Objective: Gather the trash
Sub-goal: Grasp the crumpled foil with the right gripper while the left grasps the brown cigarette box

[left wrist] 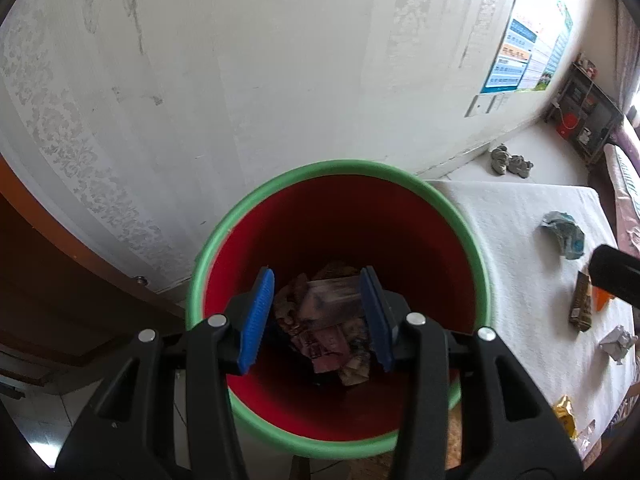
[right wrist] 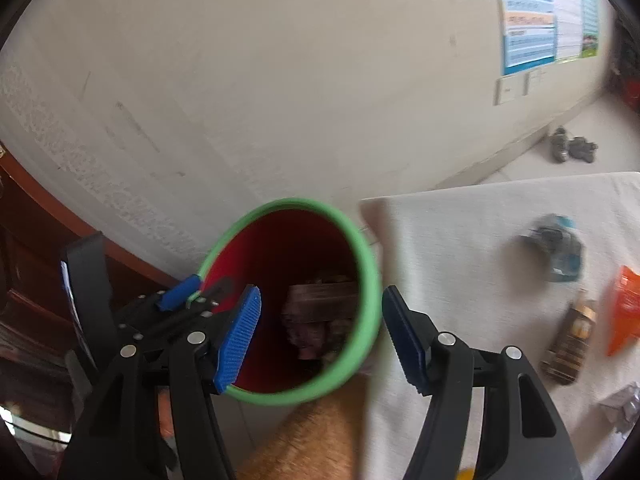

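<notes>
Wrappers (left wrist: 324,320) already in bin (left wrist: 280,184); five pieces (left wrist: 564,234) left on tabletop (left wrist: 500,216). Left gripper (left wrist: 318,320) and right gripper (right wrist: 320,340) jaws both released, empty.

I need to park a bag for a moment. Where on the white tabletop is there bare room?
The table is bare on the stretch between the green-rimmed bin and the crumpled blue wrapper, back to its far edge. It is crowded along the right side: brown packet, orange wrapper, crumpled white paper, yellow wrapper.
</notes>
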